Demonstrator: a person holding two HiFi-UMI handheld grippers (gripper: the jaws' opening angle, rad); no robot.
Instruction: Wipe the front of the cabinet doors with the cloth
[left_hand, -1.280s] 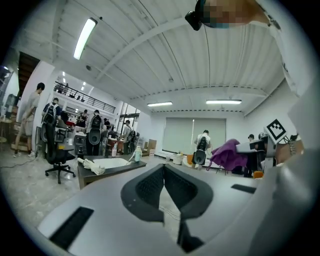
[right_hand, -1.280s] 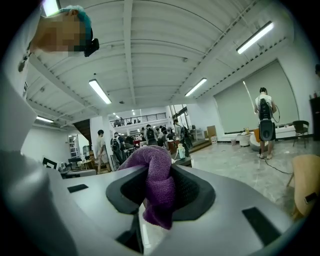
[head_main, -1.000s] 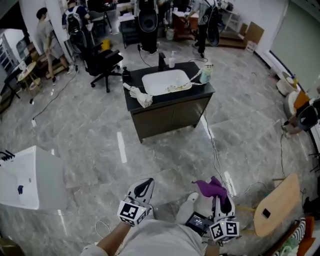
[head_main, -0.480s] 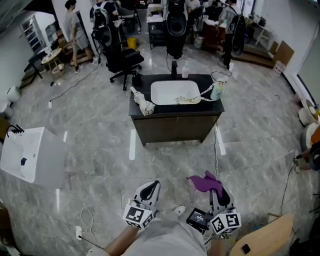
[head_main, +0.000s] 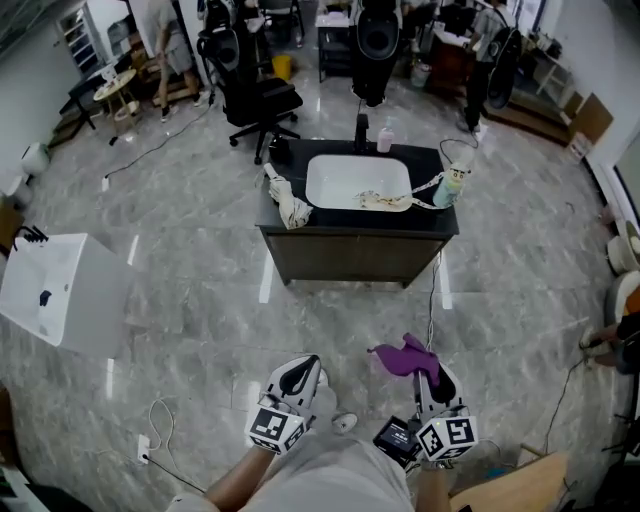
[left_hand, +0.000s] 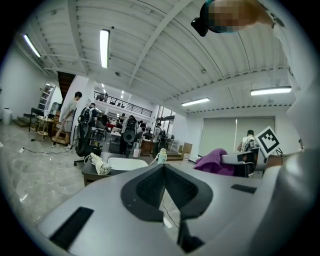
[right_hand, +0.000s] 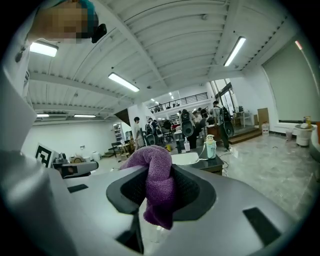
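A dark cabinet (head_main: 352, 254) with two front doors stands in the middle of the room, a white sink basin (head_main: 358, 181) set in its black top. My right gripper (head_main: 432, 384) is shut on a purple cloth (head_main: 404, 356), which bulges between the jaws in the right gripper view as the purple cloth (right_hand: 156, 190). My left gripper (head_main: 292, 378) is shut with nothing in it; its jaws meet in the left gripper view (left_hand: 163, 176). Both grippers are held low near my body, well short of the cabinet, which shows far off in the left gripper view (left_hand: 92, 176).
On the counter lie a crumpled white rag (head_main: 288, 205), a soap bottle (head_main: 384, 139) and a cup (head_main: 454, 184). A white box (head_main: 58, 290) sits on the floor at left, and a cable (head_main: 433, 300) trails from the cabinet. Office chairs (head_main: 252, 92) and people stand behind.
My view has shifted so the cabinet sits more squarely ahead and slightly nearer. Both grippers stay low and shut, the purple cloth still in the right one.
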